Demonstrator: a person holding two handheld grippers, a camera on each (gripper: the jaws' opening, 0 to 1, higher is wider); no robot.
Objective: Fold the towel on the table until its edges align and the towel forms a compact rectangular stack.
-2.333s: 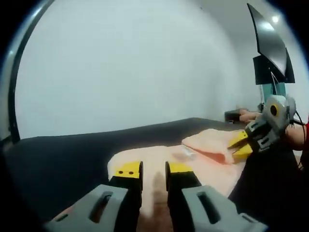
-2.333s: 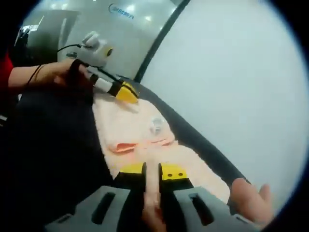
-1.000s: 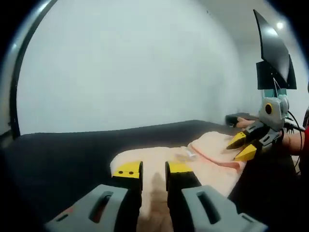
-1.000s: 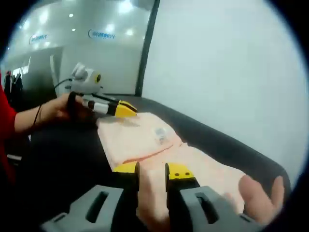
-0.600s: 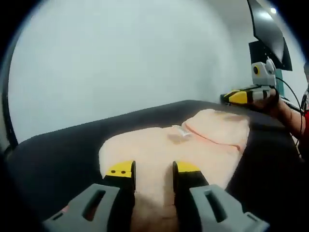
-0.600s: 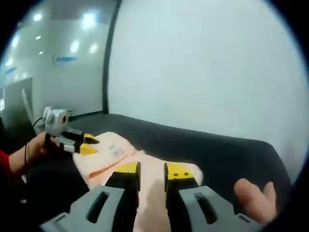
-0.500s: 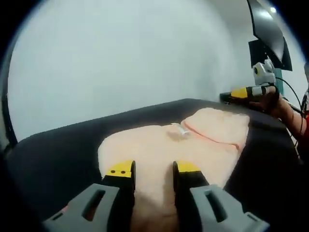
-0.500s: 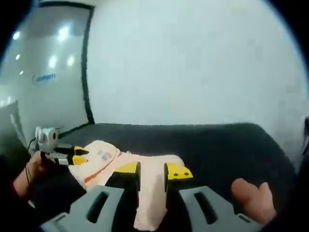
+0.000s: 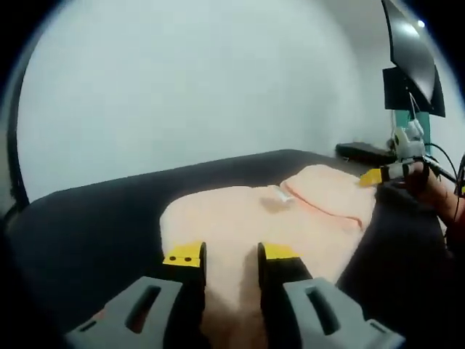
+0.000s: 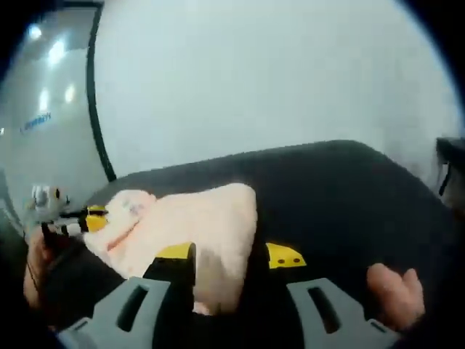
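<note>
A peach towel (image 9: 247,218) lies on the black table (image 9: 87,225), with a folded-over layer at its far right end and a small white label (image 9: 280,195) by the fold. My left gripper (image 9: 231,256) stands open low over the towel's near end, cloth showing between its jaws. In the right gripper view the towel (image 10: 196,218) runs away to the left. My right gripper (image 10: 229,256) is open, and the towel's near end lies between its jaws. Each gripper shows in the other's view, the right gripper (image 9: 379,175) and the left gripper (image 10: 87,218), both held by a hand.
A white wall stands behind the table (image 10: 349,196). A dark monitor (image 9: 410,65) hangs at the upper right, and a flat dark object (image 9: 363,150) lies on the table's far right. A person's hand (image 10: 392,287) shows beside my right gripper.
Both grippers' jaws have spread wider than before. The right gripper has drawn back from the towel's folded end and swung round, so its view now looks along the towel from the other side.
</note>
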